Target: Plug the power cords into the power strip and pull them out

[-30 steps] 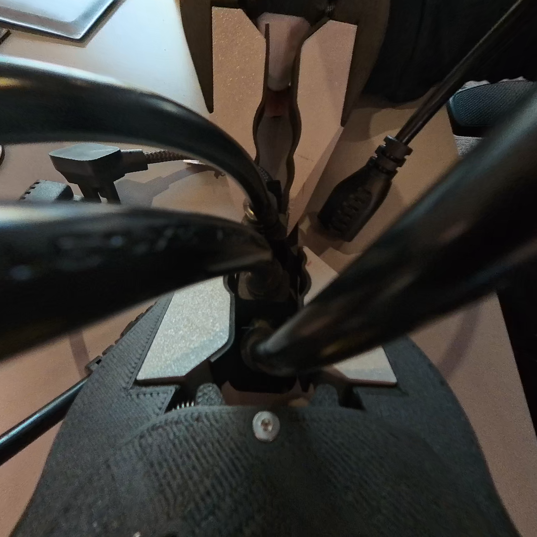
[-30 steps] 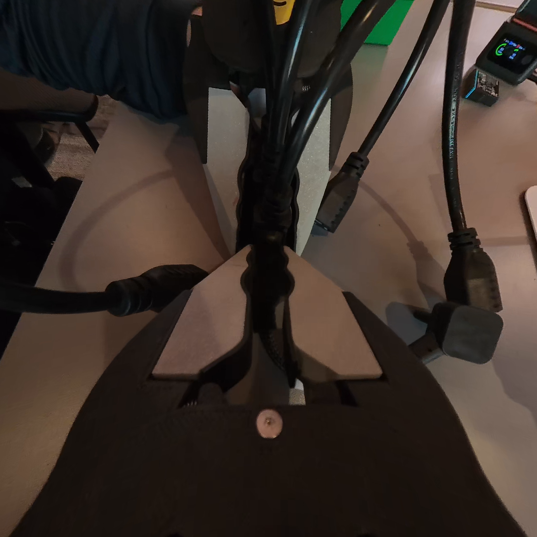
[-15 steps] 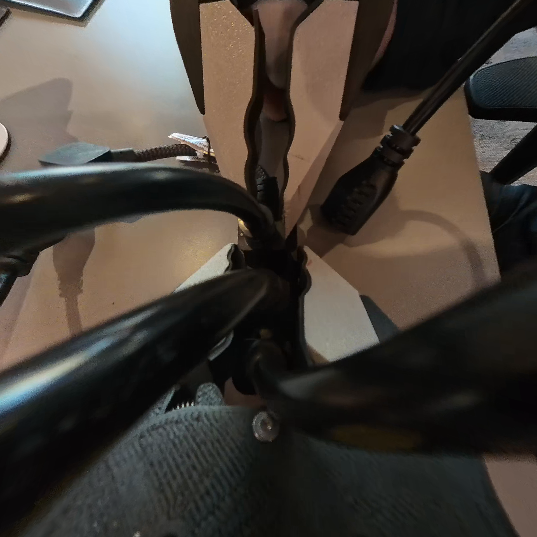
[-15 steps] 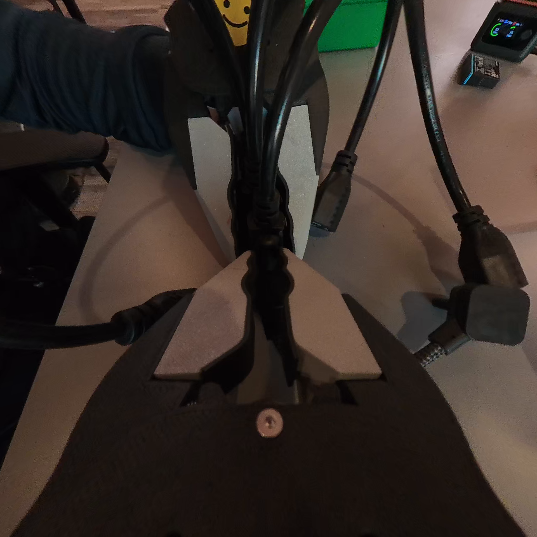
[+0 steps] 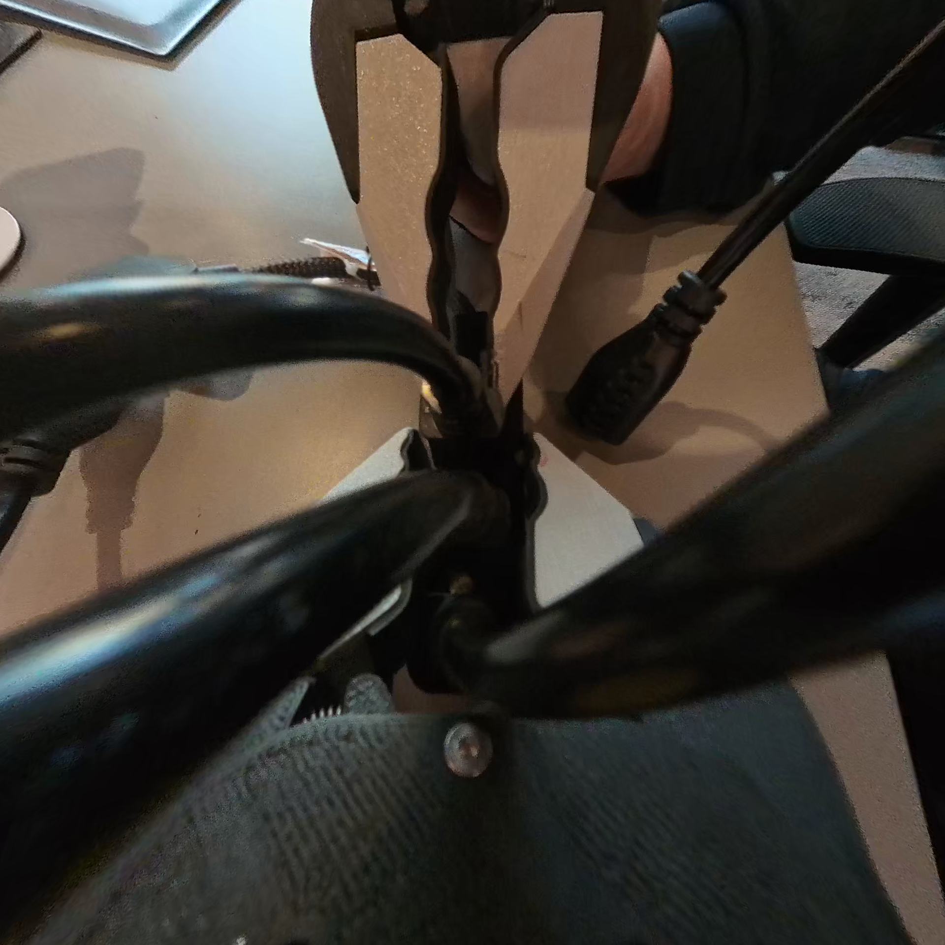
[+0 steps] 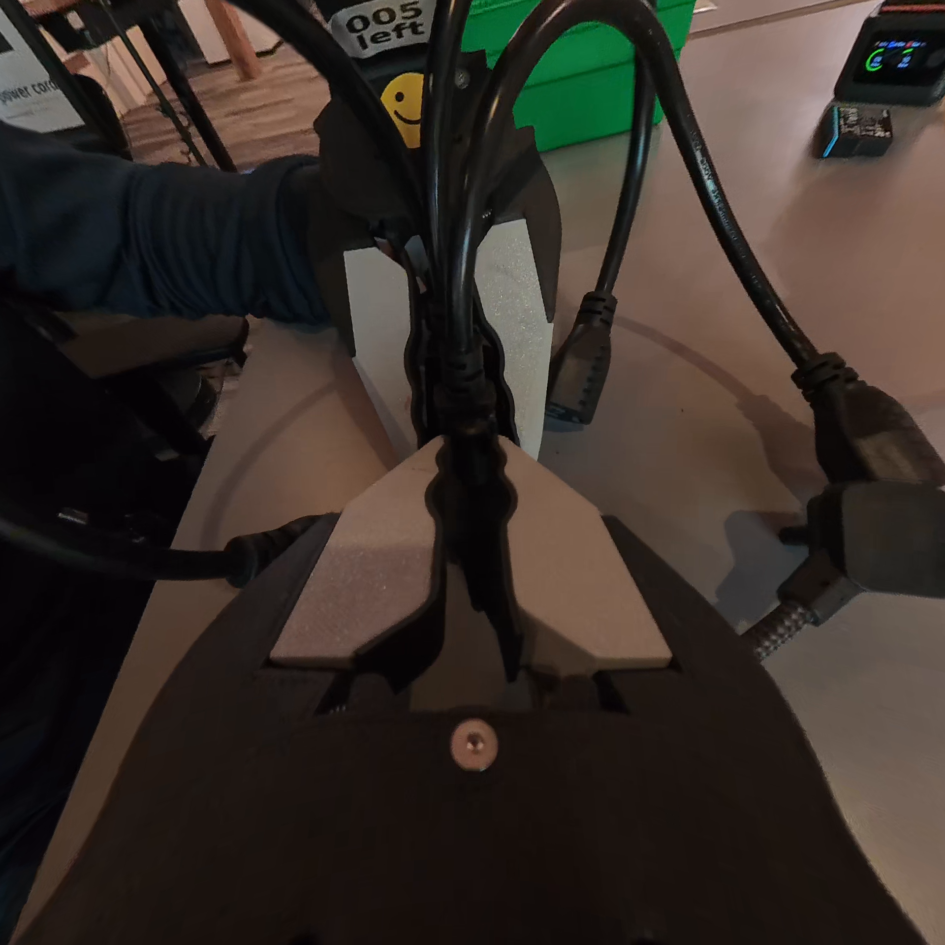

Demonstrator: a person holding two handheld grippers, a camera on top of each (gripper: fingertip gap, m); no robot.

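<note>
Left tongs point(image 5: 491, 450) and right tongs point(image 6: 473, 460) tip to tip, both clamped on the cord bundle point(image 6: 460, 378) | green box point(image 6: 578, 87) only in right view | table point(image 6: 690, 450) edge close left.

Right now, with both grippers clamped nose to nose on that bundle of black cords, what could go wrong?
The left gripper and right gripper pinch the same cord bundle tip to tip; pulling apart could strain it or make it slip.

Loose cord loops cross the left wrist view and hide the grip.

A dangling connector hangs over the table and could snag on the angled plug.
</note>
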